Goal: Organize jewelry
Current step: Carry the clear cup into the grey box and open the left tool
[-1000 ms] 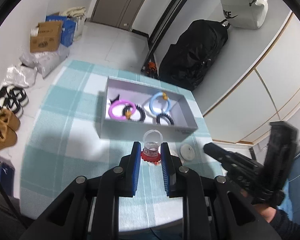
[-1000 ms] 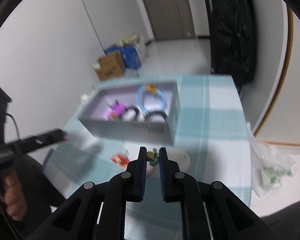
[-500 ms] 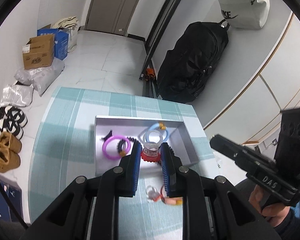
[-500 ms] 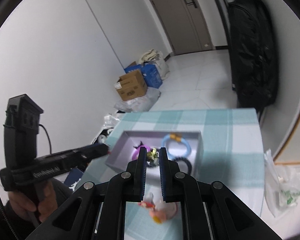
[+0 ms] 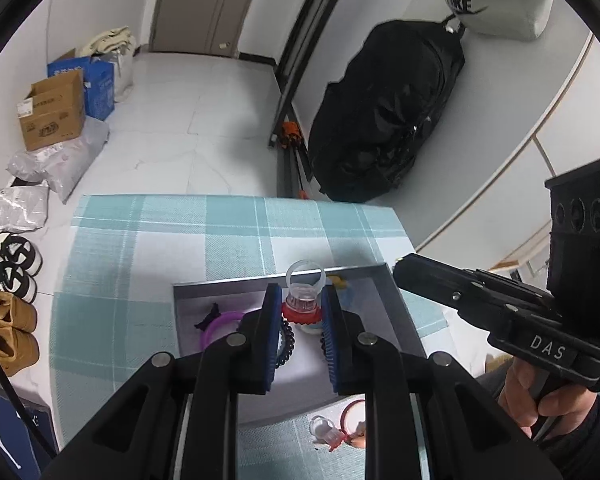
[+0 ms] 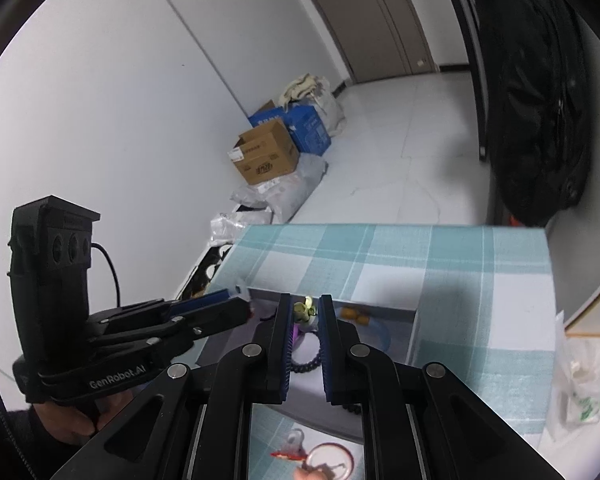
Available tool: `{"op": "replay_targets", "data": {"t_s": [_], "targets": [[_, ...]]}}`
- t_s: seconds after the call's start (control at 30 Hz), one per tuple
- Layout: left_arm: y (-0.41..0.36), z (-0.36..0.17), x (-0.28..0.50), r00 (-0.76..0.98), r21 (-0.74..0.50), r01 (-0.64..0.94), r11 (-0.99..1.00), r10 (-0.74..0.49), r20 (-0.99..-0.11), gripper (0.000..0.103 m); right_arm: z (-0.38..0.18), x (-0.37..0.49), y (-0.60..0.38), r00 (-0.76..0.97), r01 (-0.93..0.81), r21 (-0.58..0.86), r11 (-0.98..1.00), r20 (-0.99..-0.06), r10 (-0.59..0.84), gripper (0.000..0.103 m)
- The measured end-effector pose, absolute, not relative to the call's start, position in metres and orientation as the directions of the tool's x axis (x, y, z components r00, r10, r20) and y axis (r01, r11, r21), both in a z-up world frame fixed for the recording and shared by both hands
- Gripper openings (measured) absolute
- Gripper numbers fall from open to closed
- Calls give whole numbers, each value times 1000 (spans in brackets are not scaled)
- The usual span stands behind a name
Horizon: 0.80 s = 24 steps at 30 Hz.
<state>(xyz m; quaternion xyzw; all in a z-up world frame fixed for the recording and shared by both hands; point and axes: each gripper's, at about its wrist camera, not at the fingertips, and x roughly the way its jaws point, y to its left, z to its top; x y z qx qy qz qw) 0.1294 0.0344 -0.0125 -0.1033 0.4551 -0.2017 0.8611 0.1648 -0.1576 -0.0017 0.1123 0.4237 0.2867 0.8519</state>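
My left gripper (image 5: 301, 310) is shut on a clear toy ring with a red base (image 5: 302, 298), held above the grey jewelry box (image 5: 404, 312). The box holds a purple bracelet (image 5: 220, 326), a black beaded bracelet (image 5: 286, 340) and a blue ring partly hidden. My right gripper (image 6: 305, 312) is shut on a small yellow-green trinket (image 6: 305, 307), also above the box (image 6: 414, 332). Each gripper shows in the other's view: the right one (image 5: 404, 274), the left one (image 6: 236, 300).
The box sits on a teal checked tablecloth (image 5: 228, 232). More rings and a red hoop (image 5: 350, 424) lie on the cloth in front of the box. A black bag (image 5: 384, 120), cardboard boxes (image 5: 54, 116) and shoes (image 5: 8, 320) are on the floor beyond.
Both grippers have risen and moved forward with their items, from the cloth in front of the box to above the box.
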Motion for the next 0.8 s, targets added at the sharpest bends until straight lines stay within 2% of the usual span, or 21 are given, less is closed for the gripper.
{"op": "replay_targets", "data": {"t_s": [0.47, 0.53, 0.63, 0.67, 0.7, 0.73, 0.77, 0.8], "targets": [[32, -29, 143, 447, -406, 245, 880, -474, -759, 15, -23, 174, -146, 405, -349, 470, 811, -705, 582, 11], [32, -29, 143, 431, -420, 245, 874, -486, -760, 16, -27, 175, -144, 409, -329, 448, 831, -725, 553, 14], [30, -27, 140, 441, -379, 241, 893, -449, -777, 20, -28, 174, -143, 417, -317, 413, 854, -748, 517, 18], [31, -26, 139, 443, -381, 246, 891, -453, -774, 25, -28, 173, -145, 420, -314, 420, 852, -743, 521, 21], [32, -26, 138, 440, -391, 250, 886, -464, -769, 35, -27, 172, -147, 423, -311, 427, 849, -738, 526, 33], [34, -26, 137, 438, -402, 247, 881, -472, -765, 42, -26, 171, -149, 429, -306, 439, 845, -729, 534, 45], [36, -25, 136, 445, -405, 239, 882, -470, -762, 50, -25, 170, -153, 441, -296, 454, 840, -716, 542, 46], [38, -25, 135, 457, -402, 231, 886, -464, -759, 52, -23, 168, -157, 451, -294, 465, 835, -703, 550, 46]]}}
